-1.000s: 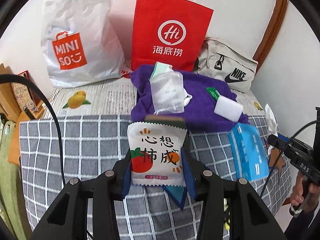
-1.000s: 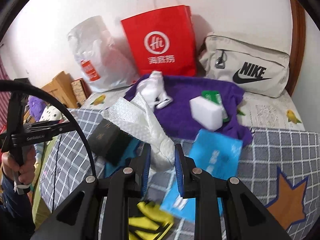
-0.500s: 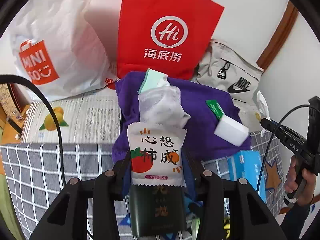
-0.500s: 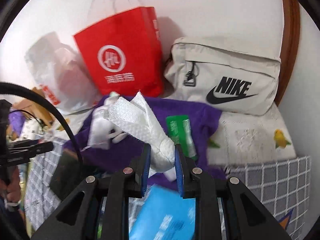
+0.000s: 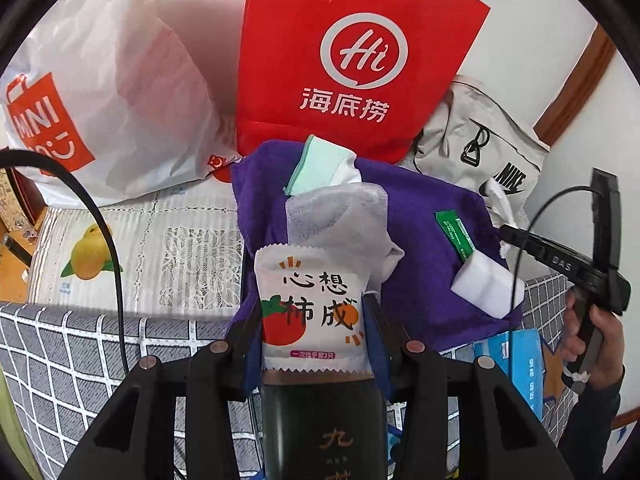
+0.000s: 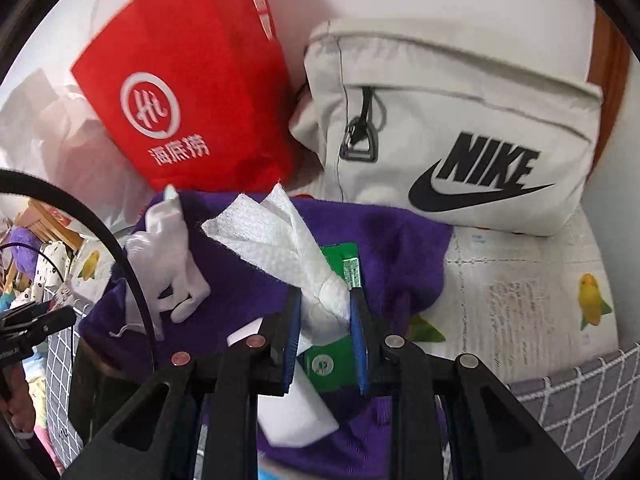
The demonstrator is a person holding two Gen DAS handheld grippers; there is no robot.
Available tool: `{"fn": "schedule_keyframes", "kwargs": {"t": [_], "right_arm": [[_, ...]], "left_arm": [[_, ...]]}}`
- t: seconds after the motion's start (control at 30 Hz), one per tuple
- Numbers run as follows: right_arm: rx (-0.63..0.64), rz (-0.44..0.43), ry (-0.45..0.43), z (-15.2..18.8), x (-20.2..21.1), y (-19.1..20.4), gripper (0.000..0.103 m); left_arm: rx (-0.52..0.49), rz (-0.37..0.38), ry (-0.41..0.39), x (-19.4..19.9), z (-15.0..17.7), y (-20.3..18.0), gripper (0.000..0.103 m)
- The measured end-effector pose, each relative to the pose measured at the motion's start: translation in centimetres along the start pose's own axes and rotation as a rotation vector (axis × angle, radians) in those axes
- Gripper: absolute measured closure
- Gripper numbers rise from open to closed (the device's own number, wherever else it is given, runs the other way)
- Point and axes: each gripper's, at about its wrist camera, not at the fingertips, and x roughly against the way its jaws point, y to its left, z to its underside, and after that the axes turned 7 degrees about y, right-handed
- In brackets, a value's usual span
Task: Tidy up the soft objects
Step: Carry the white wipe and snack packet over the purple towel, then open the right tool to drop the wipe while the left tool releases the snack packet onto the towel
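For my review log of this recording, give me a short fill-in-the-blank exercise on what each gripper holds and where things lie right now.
1. The left gripper is shut on a white ____ with a persimmon print.
2. The right gripper pinches a crumpled white ____.
3. The green packet lies on the ____ towel.
4. The beige bag bears the word ____.

Missing words: sachet; paper towel; purple; NIKE

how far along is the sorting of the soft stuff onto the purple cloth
Done: a white sock, green packet and white sponge lie on the purple cloth. In hand: the left gripper grips a persimmon-print sachet; the right gripper grips a white tissue above the cloth. Left: releasing both, plus the blue packet and dark box off the cloth.
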Motion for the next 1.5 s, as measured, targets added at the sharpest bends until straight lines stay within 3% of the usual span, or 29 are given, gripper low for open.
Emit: {"fn": "schedule_keyframes", "kwargs": {"t": [0.17,0.33,0.63,0.8,0.87,0.93,1.17,1.27,1.5], "right_arm": [[0.02,-0.049,0.05,-1.2,-2.6,0.9,0.08],[0.045,-0.017,0.132,-2.1,-5.4,1.4,0.08],[0.088,-0.03,0.189,-1.8,-7.2,2.5,0.079],[0.078,-0.031,0.197,-2.2,-7.5,2.0,0.072],[0.084,-0.026,0.205,-2.1,-7.6,2.0,0.065],[0.086,-0.014,0.189,-2.1,-7.2,1.9,0.06],[0.055,-0.002,0.123,-1.9,-3.7,1.0,0.059],[0.046,0.011,0.071,-1.1,-1.5,0.5,0.048],[0.056,-0.031,0.004,1.4,2.9,0.1,0.047]], "left_arm": [[-0.003,-0.004,0.006,-0.7,-0.8,0.0,0.061],[-0.008,-0.002,0.011,-1.1,-1.2,0.1,0.06],[-0.021,0.022,0.015,-1.6,-2.1,-0.3,0.06],[-0.048,0.029,0.039,-2.2,-2.2,-1.4,0.06],[-0.053,0.033,0.05,-2.6,-2.2,-1.9,0.06],[-0.059,0.036,0.066,-3.1,-2.3,-2.3,0.06],[-0.072,0.023,0.095,-4.7,-2.6,-3.1,0.06],[-0.061,0.006,0.119,-5.8,-3.0,-3.0,0.06],[-0.059,-0.026,0.145,-7.4,-3.4,-3.5,0.058]]}}
